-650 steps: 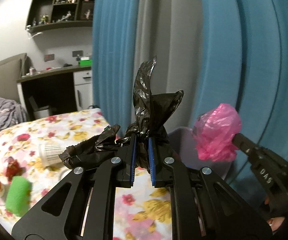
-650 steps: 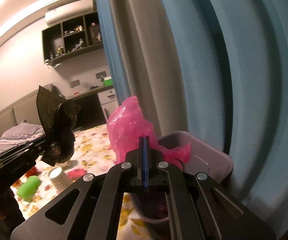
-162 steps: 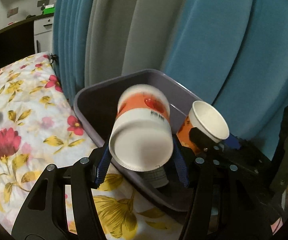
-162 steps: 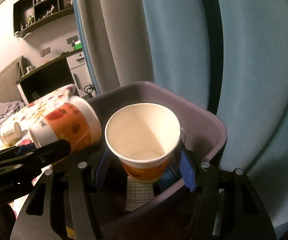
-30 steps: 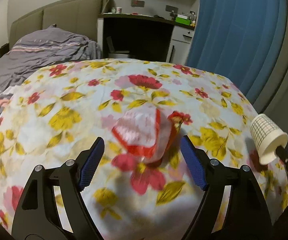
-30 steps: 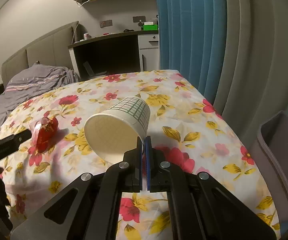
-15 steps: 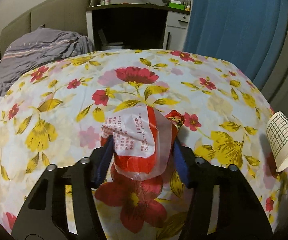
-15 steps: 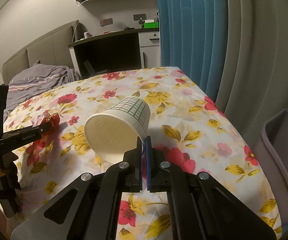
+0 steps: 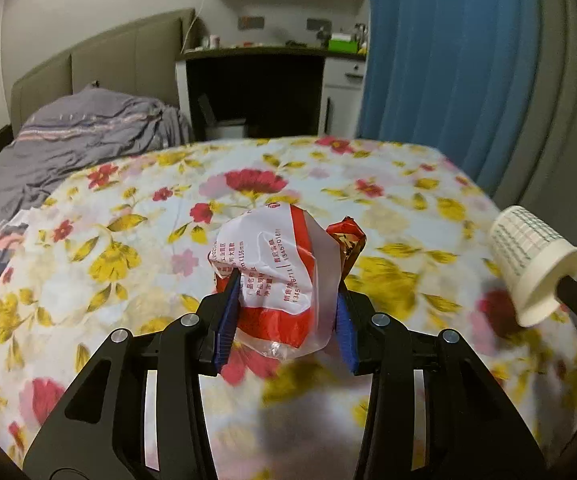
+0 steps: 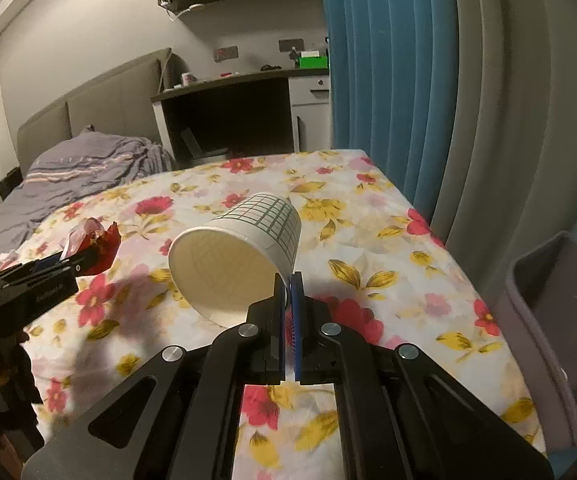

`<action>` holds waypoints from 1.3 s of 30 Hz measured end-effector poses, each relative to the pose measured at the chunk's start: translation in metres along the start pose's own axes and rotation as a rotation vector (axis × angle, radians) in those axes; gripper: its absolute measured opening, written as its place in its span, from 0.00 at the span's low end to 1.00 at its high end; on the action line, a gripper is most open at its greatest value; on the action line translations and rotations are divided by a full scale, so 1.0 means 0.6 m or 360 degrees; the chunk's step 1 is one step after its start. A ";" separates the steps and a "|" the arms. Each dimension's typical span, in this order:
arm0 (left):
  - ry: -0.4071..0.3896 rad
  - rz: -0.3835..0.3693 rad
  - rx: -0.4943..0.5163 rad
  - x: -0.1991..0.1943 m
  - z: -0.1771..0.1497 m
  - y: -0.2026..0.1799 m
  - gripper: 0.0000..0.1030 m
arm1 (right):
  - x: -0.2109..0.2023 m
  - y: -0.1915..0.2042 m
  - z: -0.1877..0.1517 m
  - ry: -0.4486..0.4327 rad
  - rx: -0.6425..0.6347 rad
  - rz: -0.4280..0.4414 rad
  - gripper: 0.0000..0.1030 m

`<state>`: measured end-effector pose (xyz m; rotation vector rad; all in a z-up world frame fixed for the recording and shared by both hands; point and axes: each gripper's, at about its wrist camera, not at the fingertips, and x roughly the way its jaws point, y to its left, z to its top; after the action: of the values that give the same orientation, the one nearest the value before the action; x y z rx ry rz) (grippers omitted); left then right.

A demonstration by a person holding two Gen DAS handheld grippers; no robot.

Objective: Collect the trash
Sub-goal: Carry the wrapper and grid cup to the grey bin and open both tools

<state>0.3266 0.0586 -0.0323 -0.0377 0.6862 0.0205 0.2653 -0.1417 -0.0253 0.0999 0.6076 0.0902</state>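
A: Far left, grey bedding [image 9: 88,136] heaped at the headboard. Floral bedspread [image 9: 128,248] fills the middle ground. No loose litter on it that I can make out.

B: Left gripper [image 9: 284,312]?

A: Its jaws are closing, with a crumpled red-and-white wrapper [image 9: 272,264] between the blue pads. Both pads press on the plastic, so I count it as gripped. A bit of foil, red and gold, sticks out on the wrapper's right. The bundle appears lifted off the bedspread, though blur below it makes that uncertain.

B: Further right?

A: Right gripper [image 10: 287,288], jaws clenched nearly together on the rim of a paper cup [image 10: 240,256] with a green grid print. The cup is tipped, mouth facing the camera, its long axis running away and to the right from the fingers.

B: And the bin?

A: Grey bin [image 10: 560,320] at the far right, off the bed's right edge, beside the blue-and-grey curtain [image 10: 428,100]. Top open.

B: So what governs the next move?

A: My reading: the bin lies right of both grippers. The right hand with the cup is the nearer; the left must carry the wrapper across the bed. Let the cup go in first, then the wrapper.
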 end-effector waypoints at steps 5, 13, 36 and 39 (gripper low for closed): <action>-0.0082 -0.0042 0.0042 -0.070 -0.016 -0.044 0.40 | -0.063 -0.023 0.001 -0.0047 0.0016 0.0017 0.03; -0.0151 -0.0216 0.0177 -0.149 -0.037 -0.163 0.40 | -0.148 -0.098 -0.024 -0.0107 0.0059 -0.0053 0.03; 0.0132 -0.0990 0.0435 -0.099 -0.119 -0.603 0.46 | -0.171 -0.424 -0.145 0.0036 0.0365 -0.0628 0.04; 0.0177 -0.1025 0.0440 -0.085 -0.126 -0.620 0.50 | -0.168 -0.437 -0.153 0.0053 0.0374 -0.0606 0.04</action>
<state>0.2507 -0.3163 -0.0482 0.0073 0.7576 -0.6984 0.1448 -0.4070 -0.0748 0.2088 0.6595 -0.3494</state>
